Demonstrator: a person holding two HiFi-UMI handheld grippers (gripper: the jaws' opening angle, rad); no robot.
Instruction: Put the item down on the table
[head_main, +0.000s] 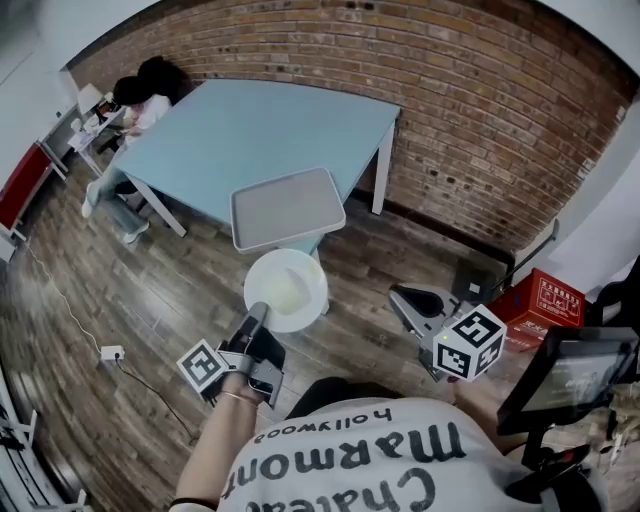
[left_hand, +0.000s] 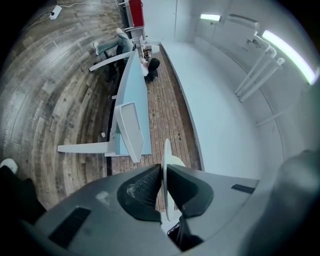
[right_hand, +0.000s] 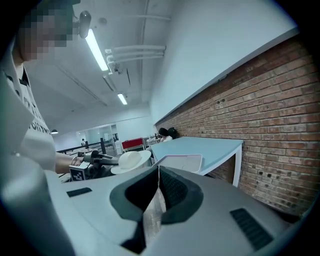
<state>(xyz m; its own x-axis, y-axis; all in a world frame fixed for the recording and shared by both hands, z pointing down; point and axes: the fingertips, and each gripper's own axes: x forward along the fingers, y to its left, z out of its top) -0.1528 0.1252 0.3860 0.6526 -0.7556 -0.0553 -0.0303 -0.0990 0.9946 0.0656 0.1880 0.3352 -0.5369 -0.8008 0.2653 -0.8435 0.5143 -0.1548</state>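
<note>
A white bowl (head_main: 287, 290) hangs over the wooden floor just short of the light blue table (head_main: 260, 120). My left gripper (head_main: 258, 312) is shut on its near rim. In the left gripper view the rim (left_hand: 165, 165) shows edge-on between the closed jaws, tipped on its side. A grey tray (head_main: 288, 208) lies on the table's near edge, right beyond the bowl. My right gripper (head_main: 397, 294) hovers to the right of the bowl, shut with nothing in it; its tips (right_hand: 159, 168) meet. From that gripper I see the bowl (right_hand: 131, 161), the tray (right_hand: 182, 162) and the table (right_hand: 200, 146).
A brick wall (head_main: 480, 110) runs behind the table. A person (head_main: 140, 100) sits at the table's far left corner. A red box (head_main: 545, 305) and a screen on a stand (head_main: 570, 375) are at the right. A power strip (head_main: 112, 352) lies on the floor at left.
</note>
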